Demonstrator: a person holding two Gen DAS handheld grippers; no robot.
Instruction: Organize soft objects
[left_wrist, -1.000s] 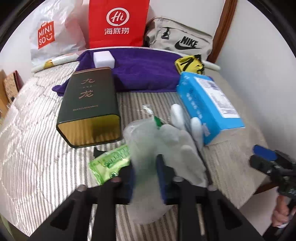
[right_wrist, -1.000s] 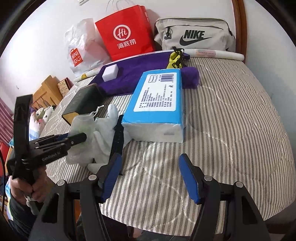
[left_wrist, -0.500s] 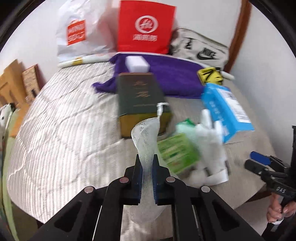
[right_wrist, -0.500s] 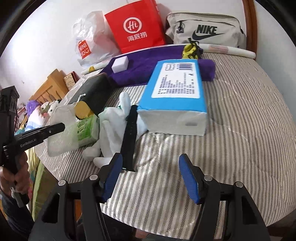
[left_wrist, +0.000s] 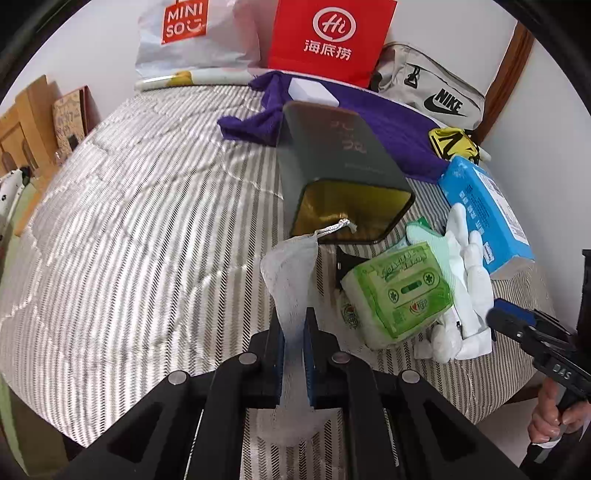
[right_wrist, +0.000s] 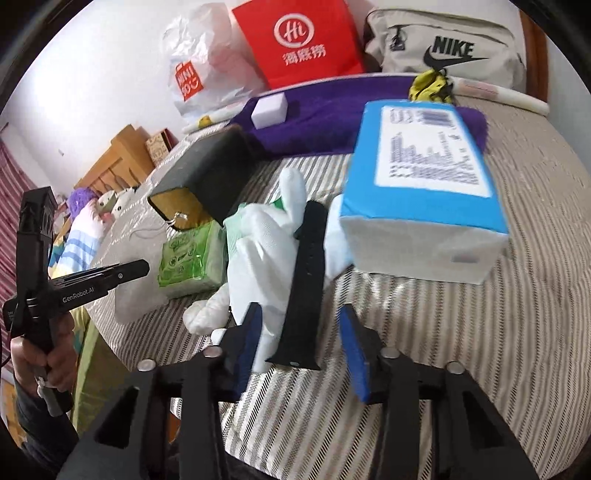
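left gripper (left_wrist: 294, 334) jaws pinch a white mesh pouch (left_wrist: 291, 269) at lower center of the left view. right gripper (right_wrist: 301, 343) jaws stand wide around a black strap (right_wrist: 306, 280) lying on white gloves (right_wrist: 258, 251) on the bed (right_wrist: 480, 332).
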